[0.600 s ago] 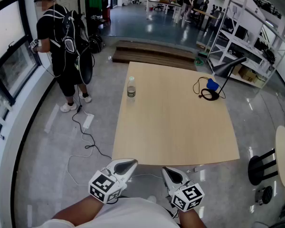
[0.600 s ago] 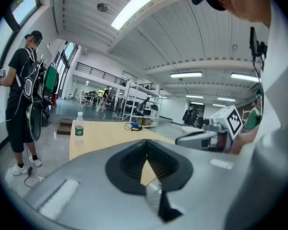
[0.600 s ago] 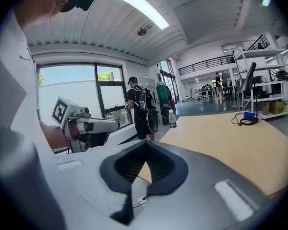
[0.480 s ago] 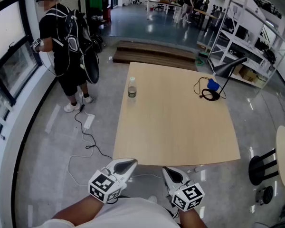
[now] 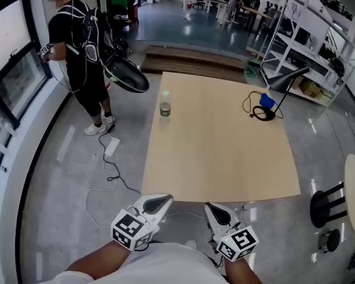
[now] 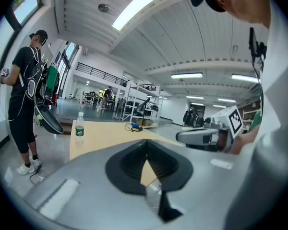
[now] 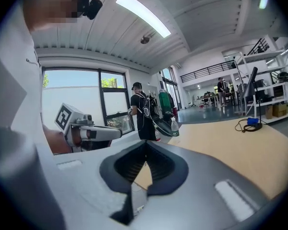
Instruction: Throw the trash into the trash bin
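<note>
1. Since the earlier frames the bystander in black (image 5: 77,52) has swung a black round tub (image 5: 129,77) up from beside the legs. It now tilts out toward the far left corner of the wooden table (image 5: 225,158). Both grippers sit where they were.
2. The left gripper (image 5: 158,203) is low in the head view, just short of the table's near edge. Its jaws are closed tip to tip with nothing between them; only tabletop shows through the small gap behind the pads.
3. The right gripper (image 5: 216,213) sits just beside it, also short of the near edge, with its jaws pressed together and empty.
4. The plastic water bottle (image 5: 164,106), green-labelled, stands upright near the table's far left edge. It is well apart from both grippers and near the tub, but not touching it.
5. A black desk lamp (image 5: 284,83) stands at the far right corner, with a blue cable reel (image 5: 266,102) at its foot.
6. On the floor left of the table lies a white power strip (image 5: 111,148), its cord trailing toward the near side.
</note>
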A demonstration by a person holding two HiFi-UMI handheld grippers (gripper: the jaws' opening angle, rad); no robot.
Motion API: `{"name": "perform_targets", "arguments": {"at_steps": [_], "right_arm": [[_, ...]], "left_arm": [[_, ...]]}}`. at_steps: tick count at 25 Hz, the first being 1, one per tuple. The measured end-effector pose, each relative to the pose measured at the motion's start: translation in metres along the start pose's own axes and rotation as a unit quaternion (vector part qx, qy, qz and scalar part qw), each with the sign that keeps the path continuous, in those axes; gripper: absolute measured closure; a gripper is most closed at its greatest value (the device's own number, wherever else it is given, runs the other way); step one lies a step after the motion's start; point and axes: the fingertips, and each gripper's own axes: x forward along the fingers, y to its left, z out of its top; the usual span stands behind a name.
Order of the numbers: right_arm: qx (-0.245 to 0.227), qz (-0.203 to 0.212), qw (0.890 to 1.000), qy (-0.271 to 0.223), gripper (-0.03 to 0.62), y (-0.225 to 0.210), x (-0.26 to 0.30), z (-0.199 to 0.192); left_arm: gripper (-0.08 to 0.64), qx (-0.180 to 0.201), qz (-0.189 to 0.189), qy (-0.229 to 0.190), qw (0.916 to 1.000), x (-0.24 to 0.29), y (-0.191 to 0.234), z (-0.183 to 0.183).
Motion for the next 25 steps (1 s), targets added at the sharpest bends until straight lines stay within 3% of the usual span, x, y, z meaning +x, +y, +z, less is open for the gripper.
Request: {"name": "perform_targets", "arguments": {"at_steps": [8,17,25], "right_arm": [[-0.008,0.027,0.999,0.017,0.589,0.014,0.007,-0.009],[0.000,0.021,0.999,0.032,0.589,0.015,0.012,-0.012],[-0.004,0.021,0.999,0.042,0.588,0.041,0.038,-0.010]], "left_arm": [[0.551,0.029,0.019,0.004,0.9994,-0.003,0.002,-0.001],[0.551,0.018,0.024,0.000,0.9996,-0.012,0.007,-0.003],[0.551,0.017,0.027,-0.001,0.9995,-0.043,0.034,-0.005]]}}
